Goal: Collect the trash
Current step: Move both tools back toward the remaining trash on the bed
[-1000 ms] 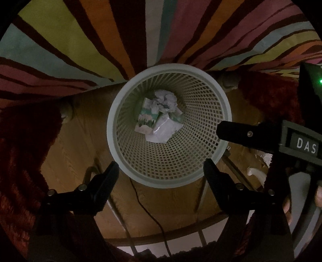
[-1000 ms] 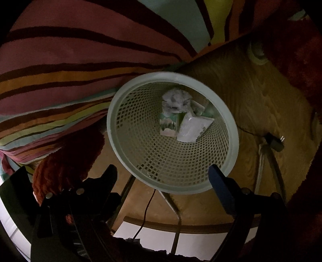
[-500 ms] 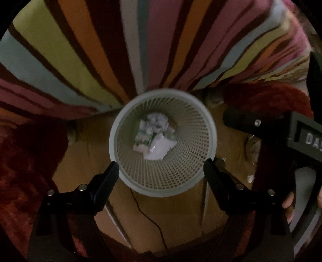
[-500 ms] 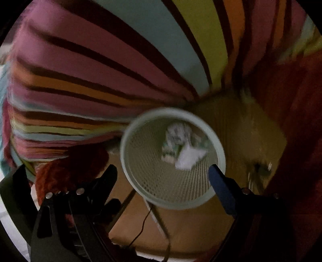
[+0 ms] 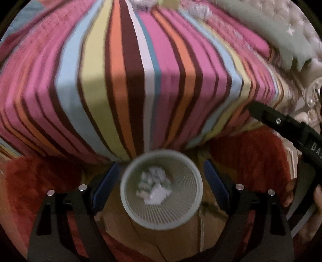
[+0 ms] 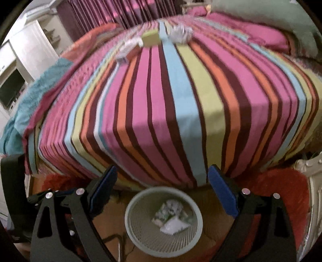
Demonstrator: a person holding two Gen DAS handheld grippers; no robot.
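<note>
Both views are blurred. A pale mesh bin (image 5: 161, 189) is seen on the wooden floor (image 5: 177, 241) at the foot of a bed (image 5: 140, 80), touching or just beside the hanging edge of the striped cover (image 6: 181, 100); which of the two cannot be told. Crumpled white paper (image 5: 155, 175) and a flat white wrapper (image 5: 158, 196) with a green-printed piece beside it are seen lying at the bottom of the bin; the print is too blurred to be read.

The left tongs (image 5: 161, 177) are held apart above the bin, nothing between the blue pads (image 5: 106, 181). The right tongs (image 6: 161, 185) are likewise held wide apart and empty, with the bin (image 6: 164, 221) seen below and between the two fingers. In the left view the right tongs appear at the right edge as a black bar, on which white letters "DA" are read, the rest being cut off by the frame. Fingers of a hand (image 5: 289, 193) are seen behind it.

More trash is noted at the far end of the bed in the right view: a crumpled white ball (image 6: 181, 33), a yellow-green box (image 6: 151, 39) and a white packet (image 6: 128, 47) just beside it. No writing on these can be read. A red shag rug (image 6: 285, 201) is seen on the floor on both sides of the bin. A teal blanket (image 6: 30, 96) is noted at the bed's left side, and a green pillow (image 6: 271, 16) at its far right.
</note>
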